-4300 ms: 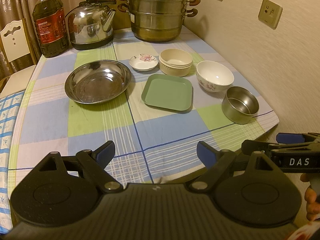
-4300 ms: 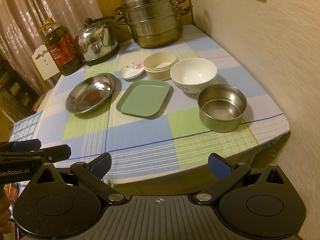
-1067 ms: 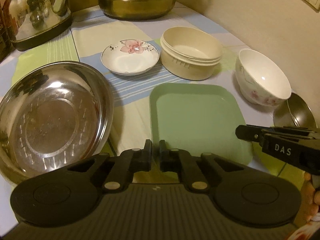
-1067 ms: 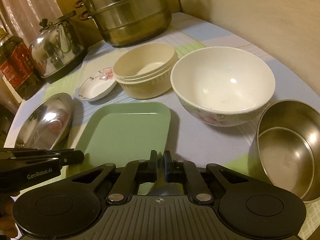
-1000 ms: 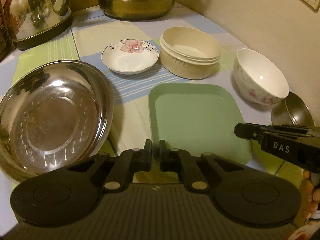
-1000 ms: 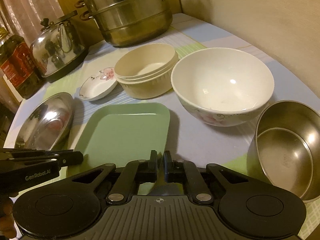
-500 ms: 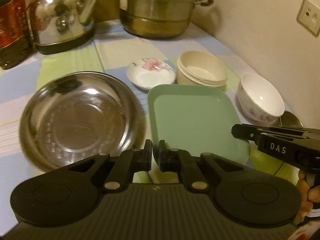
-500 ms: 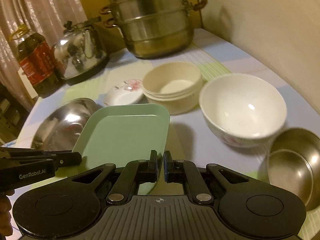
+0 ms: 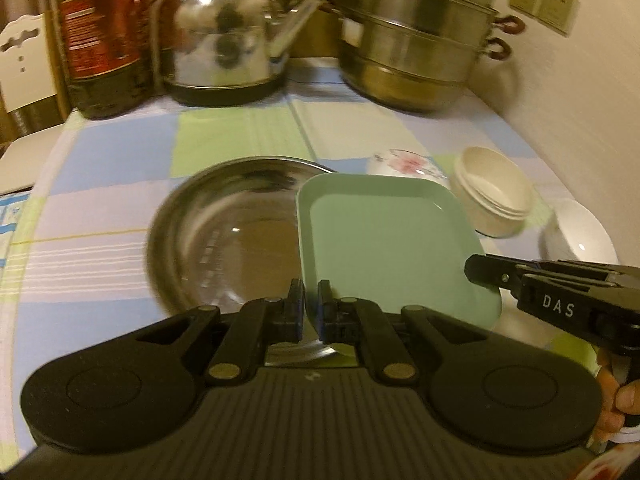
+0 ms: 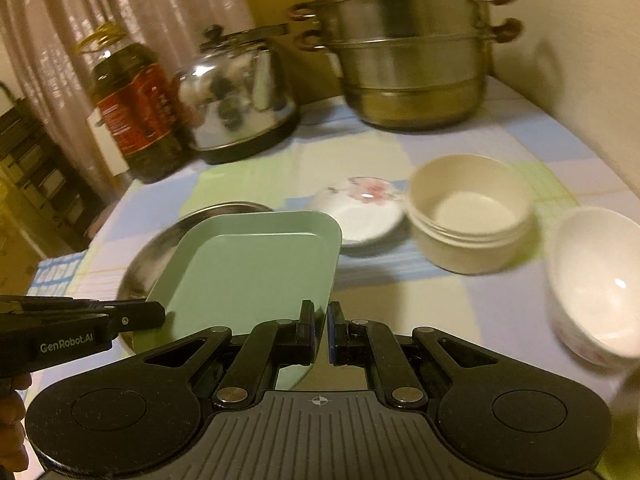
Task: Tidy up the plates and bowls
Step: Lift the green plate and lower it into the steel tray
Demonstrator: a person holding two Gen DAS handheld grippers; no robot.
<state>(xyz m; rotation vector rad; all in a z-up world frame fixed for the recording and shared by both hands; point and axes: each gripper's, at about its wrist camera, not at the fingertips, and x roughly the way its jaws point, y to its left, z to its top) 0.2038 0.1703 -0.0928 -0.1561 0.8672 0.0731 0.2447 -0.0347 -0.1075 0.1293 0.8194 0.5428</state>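
Note:
Both grippers are shut on the near edge of the green square plate, which hangs in the air. My left gripper holds its left corner, my right gripper its right corner. The plate partly overlaps the large steel dish below it. The small flowered saucer, the stacked cream bowls and the white bowl sit on the checked cloth to the right.
A steel kettle, a stacked steamer pot and an oil bottle stand along the back of the table. The wall runs along the right side. A white chair stands at the far left.
Both grippers closed on the green plate, lifted it off the cloth and carried it left. It now hangs partly over the steel dish.

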